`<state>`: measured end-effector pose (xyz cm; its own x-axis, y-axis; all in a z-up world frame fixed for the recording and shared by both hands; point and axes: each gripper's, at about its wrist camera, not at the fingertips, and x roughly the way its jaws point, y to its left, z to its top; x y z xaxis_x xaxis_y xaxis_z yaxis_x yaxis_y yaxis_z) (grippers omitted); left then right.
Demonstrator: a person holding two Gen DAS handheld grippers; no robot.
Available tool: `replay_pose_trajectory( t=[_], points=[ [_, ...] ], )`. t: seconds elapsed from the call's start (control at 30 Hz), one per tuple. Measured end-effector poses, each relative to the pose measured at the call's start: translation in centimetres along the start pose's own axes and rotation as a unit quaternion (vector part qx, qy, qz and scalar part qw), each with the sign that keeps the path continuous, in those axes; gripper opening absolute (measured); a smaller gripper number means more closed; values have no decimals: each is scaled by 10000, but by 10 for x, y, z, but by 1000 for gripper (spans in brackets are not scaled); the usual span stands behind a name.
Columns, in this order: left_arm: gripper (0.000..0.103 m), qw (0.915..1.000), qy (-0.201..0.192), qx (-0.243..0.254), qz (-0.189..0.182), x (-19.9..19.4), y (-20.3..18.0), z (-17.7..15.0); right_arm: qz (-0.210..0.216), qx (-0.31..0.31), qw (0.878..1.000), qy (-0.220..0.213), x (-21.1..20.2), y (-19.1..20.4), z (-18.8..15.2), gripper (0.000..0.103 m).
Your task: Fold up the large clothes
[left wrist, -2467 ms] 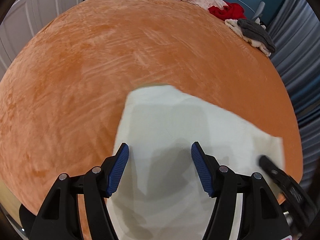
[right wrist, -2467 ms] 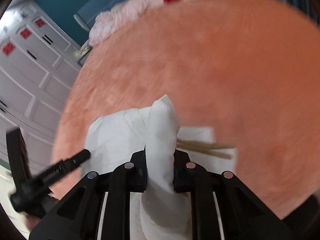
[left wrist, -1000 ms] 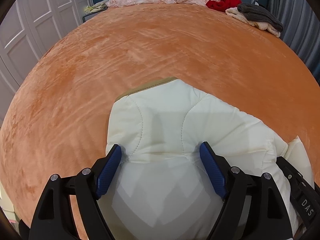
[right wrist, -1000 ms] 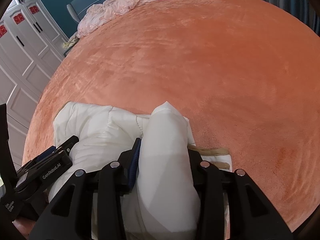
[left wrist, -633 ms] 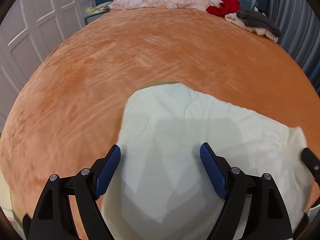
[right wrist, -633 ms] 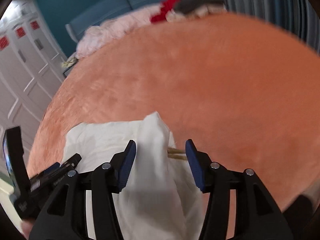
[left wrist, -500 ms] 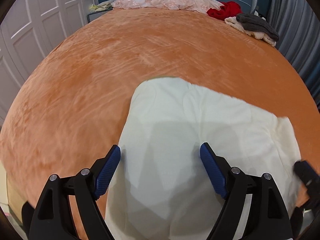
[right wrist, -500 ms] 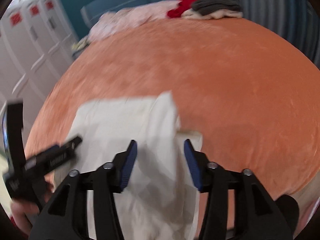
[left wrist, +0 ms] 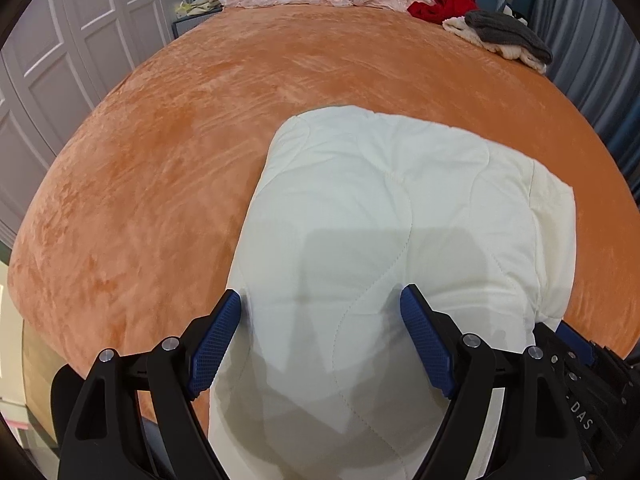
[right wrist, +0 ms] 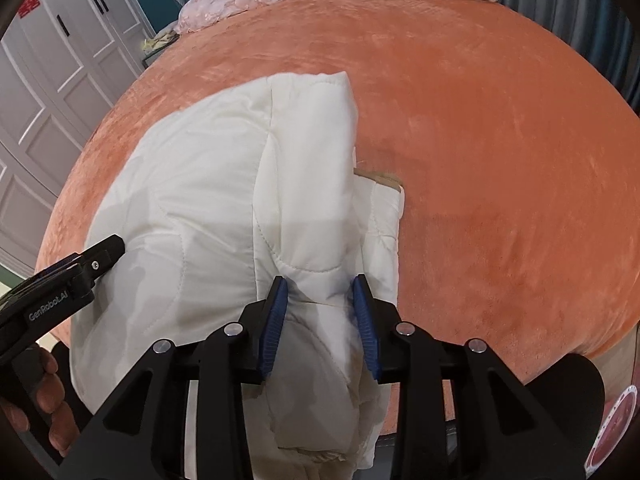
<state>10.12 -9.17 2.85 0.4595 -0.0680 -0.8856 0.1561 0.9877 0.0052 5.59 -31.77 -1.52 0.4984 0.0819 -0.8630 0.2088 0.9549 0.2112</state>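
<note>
At the bottom of the right wrist view, the right gripper [right wrist: 320,296] pinches a raised fold of the white quilted garment [right wrist: 224,184]. In the left wrist view, the left gripper [left wrist: 320,312] hangs spread wide over the garment, gripping nothing. The garment lies at frame center on the orange bedspread [left wrist: 168,128]; a clothes pile [left wrist: 480,20] sits upper right.
</note>
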Motion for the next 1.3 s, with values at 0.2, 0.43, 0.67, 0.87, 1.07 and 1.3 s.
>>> replay_pose_trajectory(
  t=[0.2,0.43,0.67,0.87,1.07,1.3],
  points=[
    [80,9999,-18,60,100,3,-3,-5,-71,-33,10000,-3,6,1,2,34],
    [85,9996,-166,78,197,6,-3,-12,62,224,9997,-21,10,-4,3,44],
    [87,9971,302,-504,-473,-2,25,-2,-107,430,9990,-53,-6,-20,10,83],
    [87,9700,841,-1637,-1586,15,79,1,501,966,9937,251,8,-42,17,91],
    [98,9351,1147,-2158,-2564,51,98,-10,1343,1633,9750,678,38,-61,20,96],
    [98,9258,1145,-2262,-2803,58,90,-14,1821,1636,9669,713,50,-64,20,96]
  ],
)
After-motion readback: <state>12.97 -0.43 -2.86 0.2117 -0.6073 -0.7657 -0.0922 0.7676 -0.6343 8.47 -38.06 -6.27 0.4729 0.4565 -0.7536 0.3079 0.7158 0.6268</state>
